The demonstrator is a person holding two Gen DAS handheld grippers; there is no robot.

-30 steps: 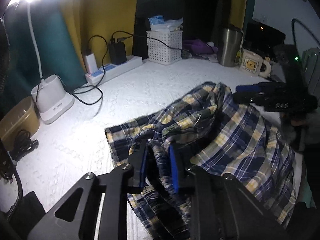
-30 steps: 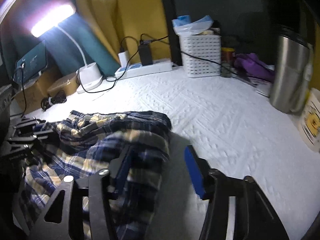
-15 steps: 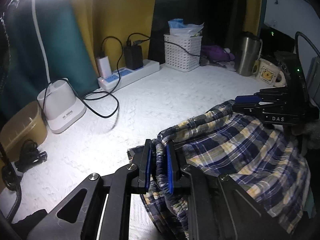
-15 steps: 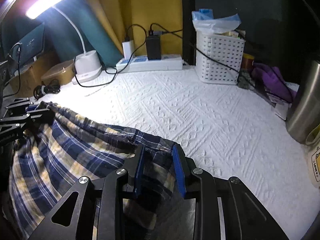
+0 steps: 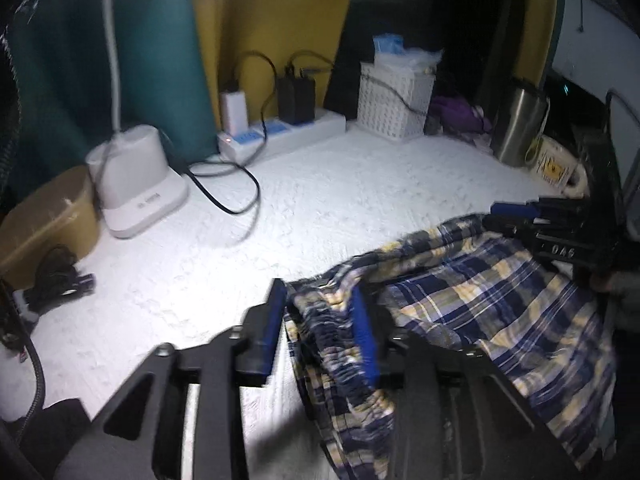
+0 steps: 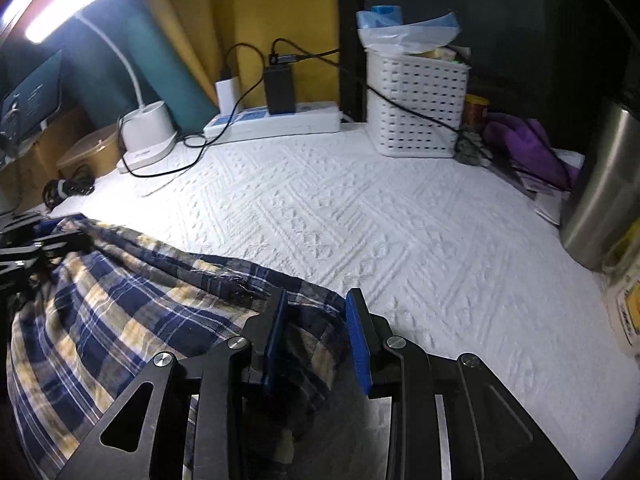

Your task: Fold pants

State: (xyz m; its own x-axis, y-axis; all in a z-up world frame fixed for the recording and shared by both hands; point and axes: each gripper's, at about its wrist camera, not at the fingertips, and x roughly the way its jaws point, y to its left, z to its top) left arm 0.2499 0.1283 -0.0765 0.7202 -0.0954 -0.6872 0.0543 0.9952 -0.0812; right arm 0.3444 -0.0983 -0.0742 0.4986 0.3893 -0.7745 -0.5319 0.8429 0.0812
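The blue and yellow plaid pants (image 5: pixel 480 300) lie crumpled on the white textured cover (image 6: pixel 360 220), stretched between my two grippers. My left gripper (image 5: pixel 320 304) has its jaws opening; the gathered waistband sits loosely between the blue pads, not pinched. My right gripper (image 6: pixel 316 308) is shut on a bunched edge of the pants (image 6: pixel 120 300). In the left wrist view the right gripper (image 5: pixel 496 216) holds that edge slightly raised at the right. The left gripper (image 6: pixel 60 236) shows dimly at the far left of the right wrist view.
Along the back stand a white lamp base (image 5: pixel 140 184), a power strip (image 5: pixel 280 136) with chargers and looping cables, a white basket (image 5: pixel 394 108), a steel tumbler (image 5: pixel 516 128) and a mug (image 5: pixel 556 164). A brown box (image 5: pixel 44 224) sits at the left.
The left jaws, pinched on the waistband before, have spread apart. The right jaws closed from wide onto the pants' edge. The pants got pulled out flatter between the grippers.
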